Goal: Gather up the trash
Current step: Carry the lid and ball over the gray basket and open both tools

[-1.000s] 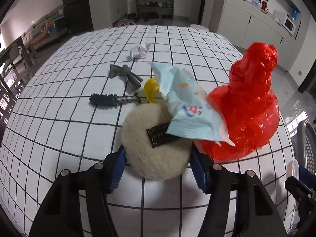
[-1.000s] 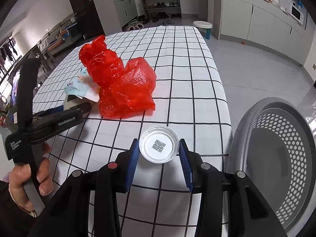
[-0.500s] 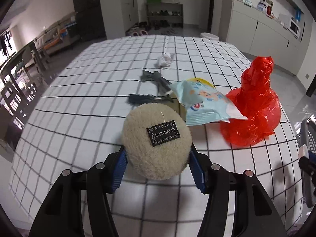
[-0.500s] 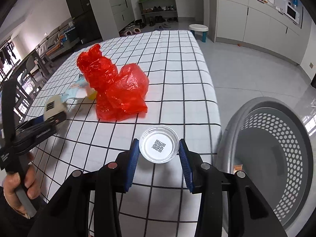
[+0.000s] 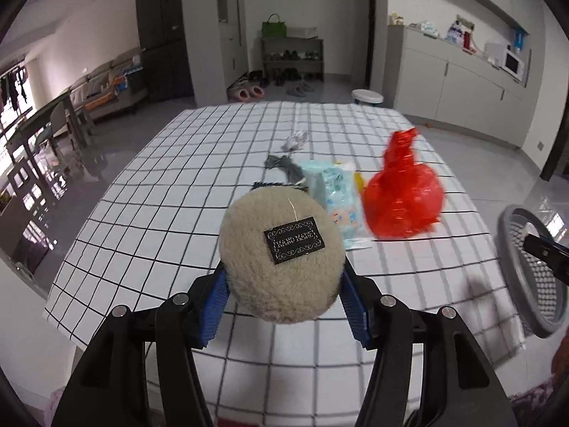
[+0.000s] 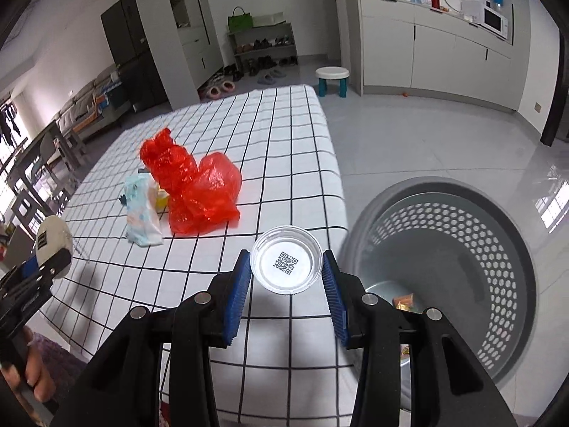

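Left wrist view, item one: left gripper (image 5: pixel 282 297), lower centre of frame, blue pads pinching a round beige fluffy pad (image 5: pixel 282 257) with a black label (image 5: pixel 294 243) facing the camera. The pad is carried clear above the checked tablecloth (image 5: pixel 149 213), probably so it can travel to the bin without dragging.

Item two, centre right of the same view: a pale blue wrapper (image 5: pixel 338 206) lying flat, touching a red plastic bag (image 5: pixel 403 201) to its right; a yellow scrap (image 5: pixel 358 180) shows between them. Behind them lie a grey scrap (image 5: pixel 282 164) and a crumpled white tissue (image 5: pixel 295 139), both loose on the cloth. A dark object behind the fluffy pad is mostly hidden.

Item three, right edge: grey perforated basket (image 5: pixel 526 267), seemingly on the floor beside the table, judged to be the collection point.

Right wrist view, item four: right gripper (image 6: pixel 286 286), lower centre, pads closed on the rim of a clear round lid (image 6: pixel 287 264) bearing a QR code, held level near the table's right edge. The basket (image 6: pixel 498 249) fills the lower right; a small orange wrapper (image 6: pixel 403 300) already lies inside, so collection is under way.

Item five: the bag (image 6: pixel 199 192) and wrapper (image 6: pixel 142 213) remain on the cloth at centre left, not yet collected. Both grippers hold loads, so dropping into the basket appears the step in hand.
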A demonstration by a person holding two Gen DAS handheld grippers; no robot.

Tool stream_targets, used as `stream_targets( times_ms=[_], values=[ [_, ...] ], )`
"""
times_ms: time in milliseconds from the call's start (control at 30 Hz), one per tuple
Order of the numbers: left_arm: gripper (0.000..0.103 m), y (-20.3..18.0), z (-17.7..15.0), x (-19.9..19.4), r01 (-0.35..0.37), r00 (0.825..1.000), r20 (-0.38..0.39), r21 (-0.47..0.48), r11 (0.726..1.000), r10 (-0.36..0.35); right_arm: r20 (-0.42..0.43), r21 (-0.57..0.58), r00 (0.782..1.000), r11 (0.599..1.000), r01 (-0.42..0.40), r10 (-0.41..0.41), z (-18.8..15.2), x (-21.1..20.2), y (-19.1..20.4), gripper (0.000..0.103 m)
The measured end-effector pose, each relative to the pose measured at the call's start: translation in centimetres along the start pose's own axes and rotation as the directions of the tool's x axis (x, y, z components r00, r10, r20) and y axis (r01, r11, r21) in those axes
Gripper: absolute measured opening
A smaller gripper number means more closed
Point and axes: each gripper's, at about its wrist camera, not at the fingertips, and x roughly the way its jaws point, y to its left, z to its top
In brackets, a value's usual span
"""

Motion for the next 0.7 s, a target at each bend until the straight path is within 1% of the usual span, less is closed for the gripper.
stream_targets(
  times_ms=[100,200,300,367,467,500,567,633,667,700],
  values=[
    [0.056,-1.5,0.4,-1.7,0.059,0.998,0.01,0.015,0.998,-0.059,0.021,0.009,1.0,1.0,0.012,-0.012,0.0,-1.0,-0.8,0.039],
    [0.056,-3.6,0.5,-3.4,0.105,0.993,0.045,0.057,0.993,-0.107,0.032,0.038,0.999,0.999,0.021,-0.022,0.1,-1.7,-2.1,0.039],
    [0.056,-6.0,0.5,-4.1,0.156,0.985,0.053,0.09,0.984,-0.162,0.04,0.071,0.999,0.997,0.031,-0.034,-0.1,-2.1,-3.5,0.039],
    [0.056,-7.7,0.3,-4.1,0.178,0.981,0.052,0.122,0.976,-0.185,0.041,0.099,0.998,0.994,0.039,-0.043,-0.4,-2.3,-4.5,0.039],
    [0.056,-10.7,0.0,-3.6,0.23,0.971,0.021,0.177,0.957,-0.237,0.035,0.127,0.998,0.99,0.056,-0.06,-0.8,-2.7,-5.8,0.039],
    [0.056,-12.1,-0.1,-3.3,0.248,0.967,0.01,0.206,0.947,-0.256,0.037,0.136,0.997,0.989,0.06,-0.066,-0.9,-2.9,-6.3,0.039],
    [0.056,-13.7,-0.2,-2.9,0.271,0.96,-0.001,0.237,0.933,-0.279,0.041,0.15,0.995,0.985,0.087,-0.094,-1.3,-3.4,-7.3,0.039],
    [0.056,-16.0,0.0,-2.1,0.316,0.946,-0.025,0.267,0.91,-0.322,0.038,0.172,0.992,0.979,0.11,-0.118,-1.8,-3.8,-8.5,0.039],
    [0.056,-16.8,-0.1,-2.0,0.328,0.943,-0.031,0.276,0.904,-0.332,0.035,0.199,0.991,0.972,0.121,-0.13,-2.2,-4.0,-9.5,0.039],
    [0.056,-18.1,0.1,-1.7,0.349,0.935,-0.041,0.294,0.89,-0.353,0.032,0.216,0.99,0.968,0.129,-0.139,-2.4,-4.2,-10.2,0.039]
  ],
)
